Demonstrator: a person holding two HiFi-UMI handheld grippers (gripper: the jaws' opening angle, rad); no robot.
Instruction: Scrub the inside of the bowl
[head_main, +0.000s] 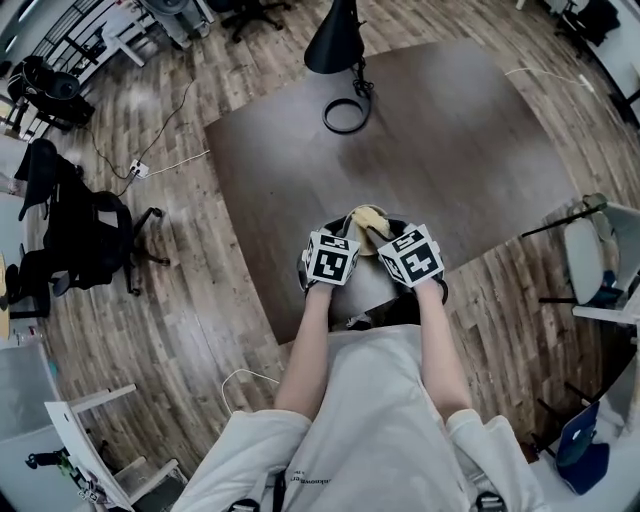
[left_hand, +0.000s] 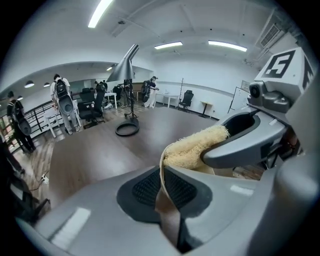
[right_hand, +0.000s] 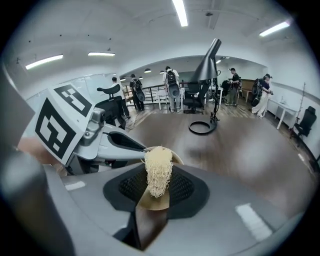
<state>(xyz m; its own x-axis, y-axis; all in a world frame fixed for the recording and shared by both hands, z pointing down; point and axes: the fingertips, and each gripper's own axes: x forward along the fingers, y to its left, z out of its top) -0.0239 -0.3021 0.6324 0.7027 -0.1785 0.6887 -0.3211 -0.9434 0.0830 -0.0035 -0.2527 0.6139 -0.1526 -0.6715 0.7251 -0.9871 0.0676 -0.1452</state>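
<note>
Bowl (left_hand: 160, 167) rim is pinched in the closed jaws of the left gripper (left_hand: 169, 197), probably to steady it, with its opening turned toward the right gripper (right_hand: 152, 200). That one is clamped on a fibrous scrubber (right_hand: 158, 170), whose long axis runs out beyond its jaws into the bowl just ahead

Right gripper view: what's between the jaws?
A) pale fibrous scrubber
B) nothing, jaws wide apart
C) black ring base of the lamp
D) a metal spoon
A: the pale, stringy scrubber stands pinched between the jaws, which are closed on it. The lamp's ring base lies far off on the table.
</note>
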